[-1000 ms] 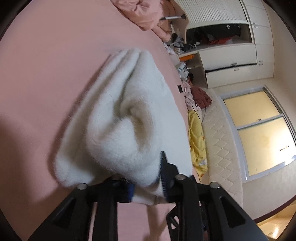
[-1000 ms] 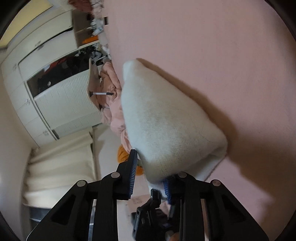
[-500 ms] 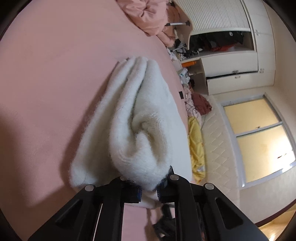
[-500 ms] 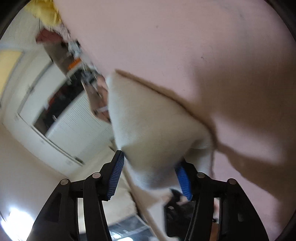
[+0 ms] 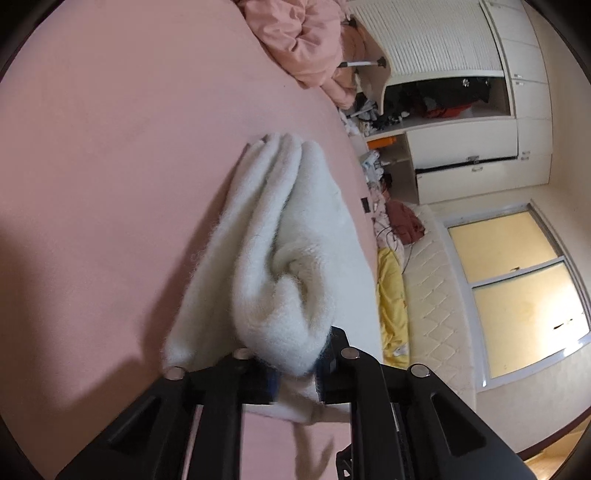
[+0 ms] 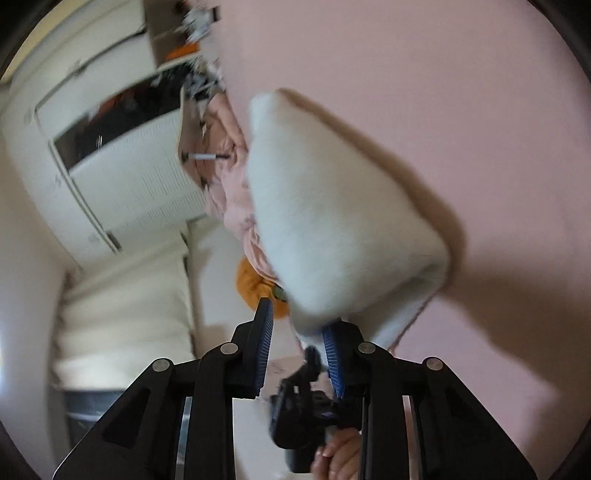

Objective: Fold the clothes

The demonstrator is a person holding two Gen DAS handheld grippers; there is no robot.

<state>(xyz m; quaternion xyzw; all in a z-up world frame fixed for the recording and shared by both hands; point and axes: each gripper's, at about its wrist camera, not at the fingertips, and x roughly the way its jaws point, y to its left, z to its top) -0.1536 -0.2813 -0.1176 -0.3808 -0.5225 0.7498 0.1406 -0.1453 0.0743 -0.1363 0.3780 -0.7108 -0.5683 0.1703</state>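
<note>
In the left wrist view the white fluffy garment [image 5: 280, 258] lies folded into thick layers on the pink bed [image 5: 110, 166], running from the middle of the frame down to the lower middle; the left tongs [image 5: 295, 365] are at its near end, and their jaws have just been opening a little, yet the near bulge of the fabric sits between the pads and they press on it from both sides. In the right wrist view, which is blurred, the same garment [image 6: 332, 206] fills the middle of the frame, with the pink bed [image 6: 461, 110] in the upper right; the right tongs [image 6: 297, 332] are at its lower corner, their jaws have just been closing, but they stand spread; the right blue pad touches the corner of the fabric and the left pad is apart from it, with a gap between. Below the right tongs, at the lower middle of this frame, a hand [image 6: 338, 456] holds the other black tool [image 6: 310, 410]. A crumpled pink blanket [image 5: 303, 33] lies at the top of the left view; a white wardrobe [image 5: 461, 92] is in the upper right, a window [image 5: 517, 280] at the right, and a yellow cloth [image 5: 391, 291] beside the bed.
</note>
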